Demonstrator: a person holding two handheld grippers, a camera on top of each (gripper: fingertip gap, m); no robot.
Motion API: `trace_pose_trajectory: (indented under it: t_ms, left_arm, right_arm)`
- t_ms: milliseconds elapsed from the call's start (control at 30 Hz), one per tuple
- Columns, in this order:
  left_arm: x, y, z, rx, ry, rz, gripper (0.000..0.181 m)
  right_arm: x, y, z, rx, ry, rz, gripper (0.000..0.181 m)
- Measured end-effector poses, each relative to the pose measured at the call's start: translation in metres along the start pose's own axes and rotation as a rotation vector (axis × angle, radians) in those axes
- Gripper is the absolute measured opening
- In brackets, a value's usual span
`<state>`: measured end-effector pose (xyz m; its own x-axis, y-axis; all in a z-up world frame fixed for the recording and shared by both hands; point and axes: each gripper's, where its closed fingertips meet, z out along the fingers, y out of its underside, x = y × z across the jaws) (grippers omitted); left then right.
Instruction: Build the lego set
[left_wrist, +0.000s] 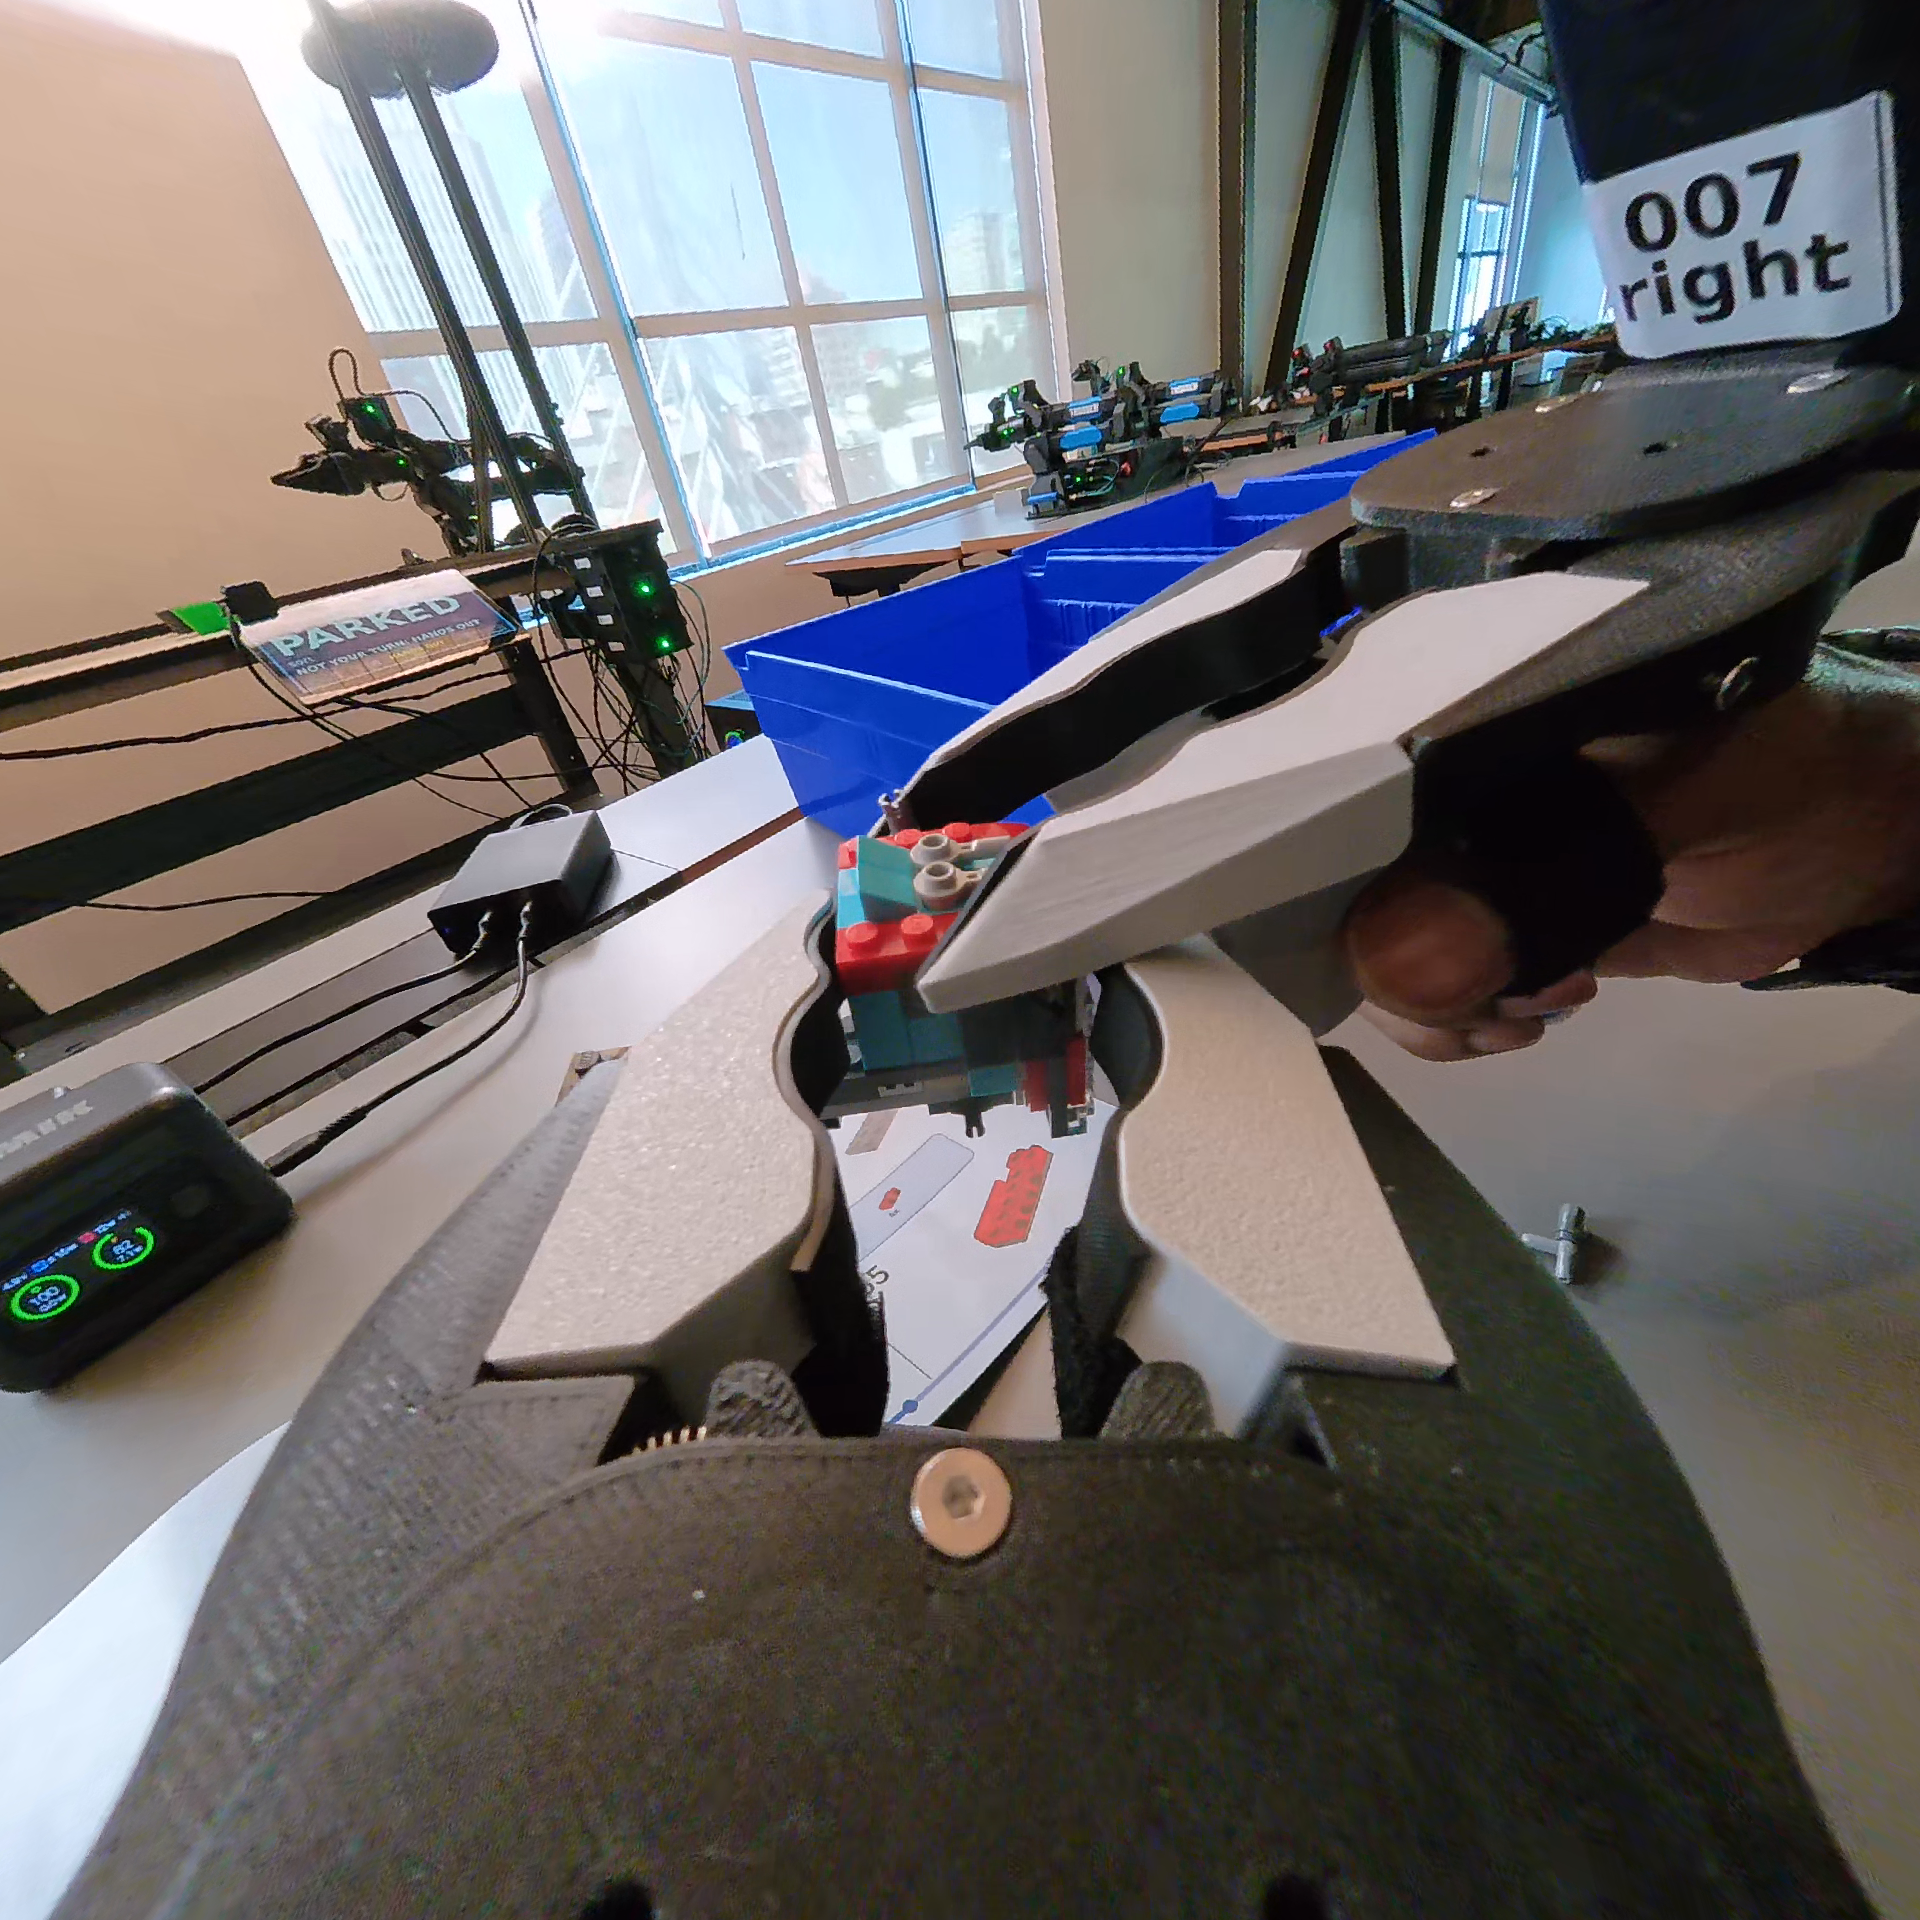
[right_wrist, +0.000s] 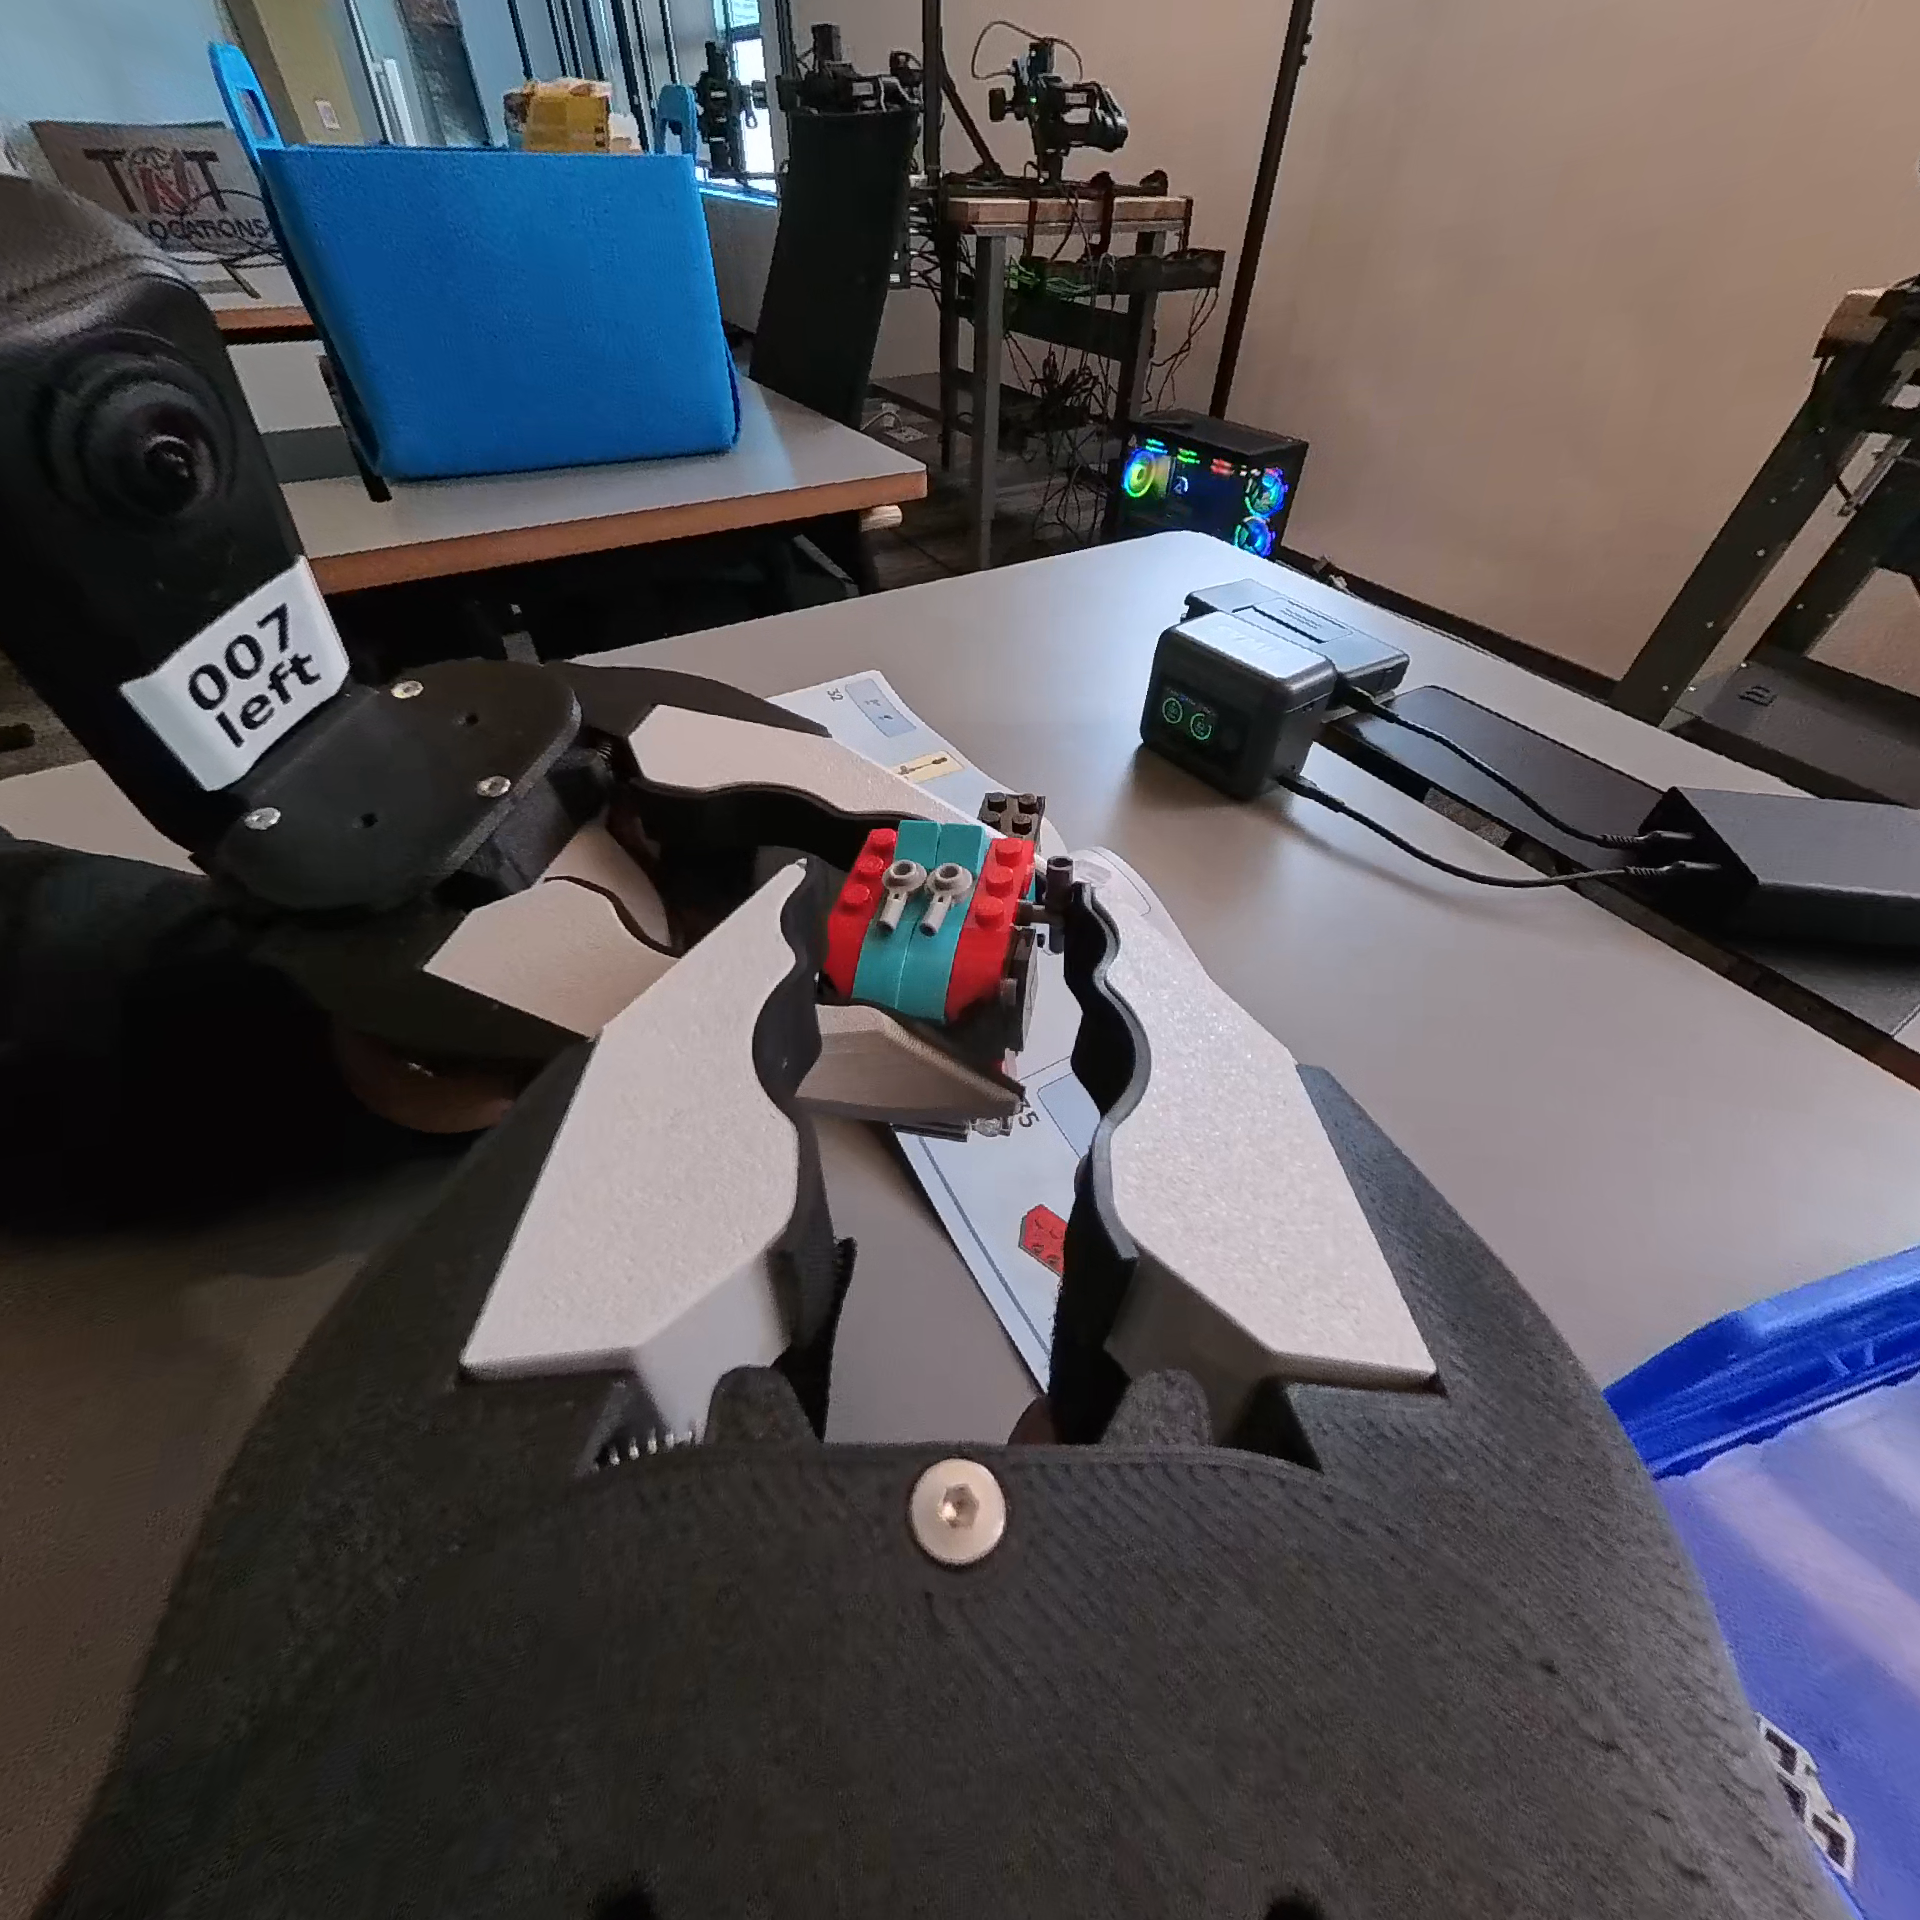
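Observation:
A small lego build (left_wrist: 904, 935) of red and teal bricks, with two light grey studs on top and dark grey parts at its base, is held above the instruction booklet (left_wrist: 935, 1236). My left gripper (left_wrist: 966, 997) is shut on its lower sides. My right gripper (left_wrist: 914, 894) comes in from the right and closes on its upper part. In the right wrist view the build (right_wrist: 935, 925) sits between my right gripper's (right_wrist: 935, 914) fingertips, with a small dark grey peg (right_wrist: 1060, 873) at the right tip. The left gripper (right_wrist: 935, 966) reaches in from the left, one finger (right_wrist: 894, 1070) under the build.
A blue bin (left_wrist: 914, 665) stands behind the build and shows at lower right in the right wrist view (right_wrist: 1766, 1455). A black brick (right_wrist: 1013, 810) lies on the booklet (right_wrist: 997, 1247). A power pack (right_wrist: 1236, 707) with cables and a black adapter (left_wrist: 530, 873) sit at the table's edge. A small grey piece (left_wrist: 1564, 1236) lies on the table. Both grippers' tips are roughly 25 centimetres from the power pack (right_wrist: 1236, 707). My left wrist view (left_wrist: 136, 1174) looks at it from another angle.

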<state>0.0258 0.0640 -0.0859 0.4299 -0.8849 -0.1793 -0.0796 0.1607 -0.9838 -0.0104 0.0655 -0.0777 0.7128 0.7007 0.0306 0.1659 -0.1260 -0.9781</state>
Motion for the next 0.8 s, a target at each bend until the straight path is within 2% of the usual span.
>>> trace_pose_trajectory:
  t_ms: [800]
  left_arm:
    - [-0.0005, 0.0027, 0.0007, -0.008, 0.004, 0.0, 0.044]
  right_arm:
    - [-0.0009, 0.002, 0.0012, -0.002, 0.001, 0.022, 0.045]
